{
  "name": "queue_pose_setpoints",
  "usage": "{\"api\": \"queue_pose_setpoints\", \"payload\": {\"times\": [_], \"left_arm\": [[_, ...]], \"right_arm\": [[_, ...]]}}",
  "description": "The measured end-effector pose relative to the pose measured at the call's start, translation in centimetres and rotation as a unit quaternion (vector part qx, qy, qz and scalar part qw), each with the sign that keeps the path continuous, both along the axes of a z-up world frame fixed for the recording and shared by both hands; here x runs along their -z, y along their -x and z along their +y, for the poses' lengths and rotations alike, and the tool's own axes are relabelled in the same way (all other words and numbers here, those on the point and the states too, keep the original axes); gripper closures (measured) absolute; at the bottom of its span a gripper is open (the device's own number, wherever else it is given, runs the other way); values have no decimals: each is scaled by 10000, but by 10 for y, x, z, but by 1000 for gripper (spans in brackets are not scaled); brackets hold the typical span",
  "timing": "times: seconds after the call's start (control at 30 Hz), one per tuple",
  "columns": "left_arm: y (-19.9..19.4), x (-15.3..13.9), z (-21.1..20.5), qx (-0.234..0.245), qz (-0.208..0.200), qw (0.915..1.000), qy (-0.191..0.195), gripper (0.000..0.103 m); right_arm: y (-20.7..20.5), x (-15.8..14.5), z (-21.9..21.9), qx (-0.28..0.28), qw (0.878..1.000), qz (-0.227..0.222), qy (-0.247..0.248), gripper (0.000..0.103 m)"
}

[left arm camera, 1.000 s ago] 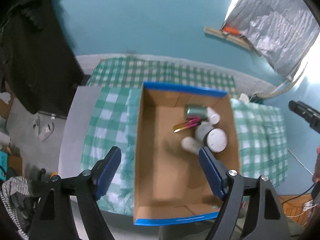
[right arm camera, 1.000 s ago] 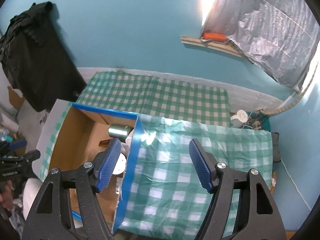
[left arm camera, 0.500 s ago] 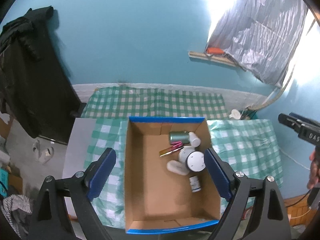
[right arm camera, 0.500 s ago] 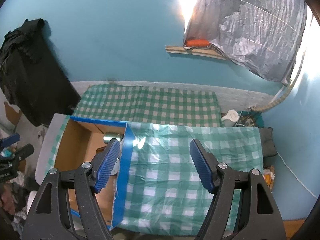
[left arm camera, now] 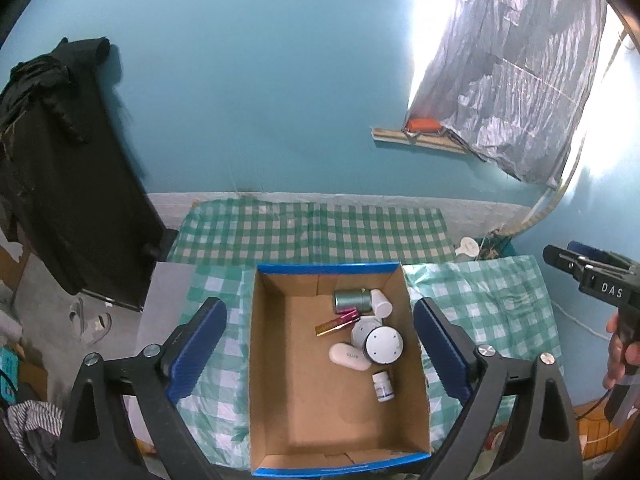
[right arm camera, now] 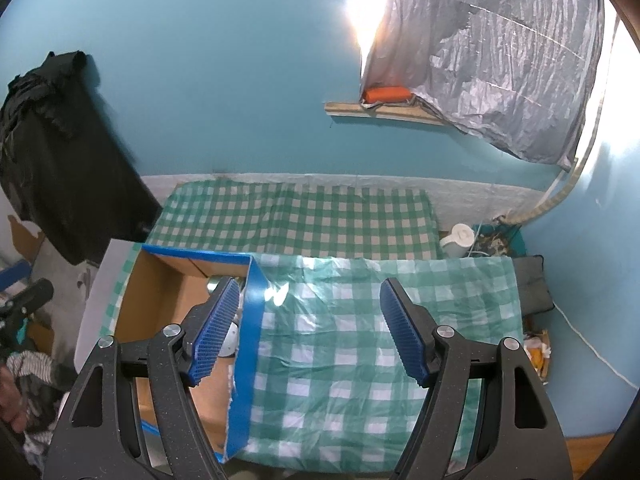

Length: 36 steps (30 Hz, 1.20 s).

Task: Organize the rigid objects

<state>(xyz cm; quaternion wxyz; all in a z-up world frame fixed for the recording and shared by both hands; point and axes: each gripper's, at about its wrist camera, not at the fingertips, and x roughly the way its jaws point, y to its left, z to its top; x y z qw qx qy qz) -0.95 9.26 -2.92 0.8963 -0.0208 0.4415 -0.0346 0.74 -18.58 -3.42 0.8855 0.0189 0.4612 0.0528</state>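
Note:
A cardboard box with blue-taped rims [left arm camera: 280,360] stands on a green checked tablecloth [left arm camera: 216,344]. In it lie a white round jar [left arm camera: 383,345], a white oval case [left arm camera: 348,356], a small pill bottle [left arm camera: 382,386], a green tin [left arm camera: 351,300], a white bottle [left arm camera: 380,303] and a pink-gold tube [left arm camera: 336,322]. My left gripper [left arm camera: 320,356] is open and empty, high above the box. My right gripper [right arm camera: 312,332] is open and empty above the cloth [right arm camera: 360,320], right of the box [right arm camera: 252,320]. It shows at the left wrist view's right edge [left arm camera: 592,276].
A second checked surface [left arm camera: 312,232] lies behind, against a teal wall. Black clothing [left arm camera: 60,168] hangs at left. A white kettle [right arm camera: 458,238] sits on the floor at right. A silver sheet [right arm camera: 500,60] covers the window above a wooden ledge [right arm camera: 380,110].
Both grippers have risen and pulled back from the table, so the box and cloth look smaller. Both stay open and empty. The objects in the box have not moved.

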Motion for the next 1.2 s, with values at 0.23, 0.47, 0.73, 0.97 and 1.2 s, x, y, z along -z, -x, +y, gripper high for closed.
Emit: {"api": "queue_pose_setpoints", "payload": {"times": [0.23, 0.47, 0.73, 0.97, 1.2], "left_arm": [[2, 1, -3, -104, -13, 9999, -4, 5], [1, -2, -4, -160, -20, 9999, -11, 5], [0, -3, -9, -188, 30, 9998, -62, 2], [0, -3, -15, -200, 27, 9997, -109, 1], [1, -2, -19, -226, 48, 9997, -106, 1]], "right_arm": [[0, -1, -5, 8, 10000, 33, 16, 30], [-2, -2, -9, 3, 10000, 63, 14, 30], [-4, -2, -12, -24, 10000, 83, 5, 30], [-7, -2, -13, -68, 9999, 95, 15, 30], [-9, -1, -14, -132, 9999, 88, 32, 30]]}}
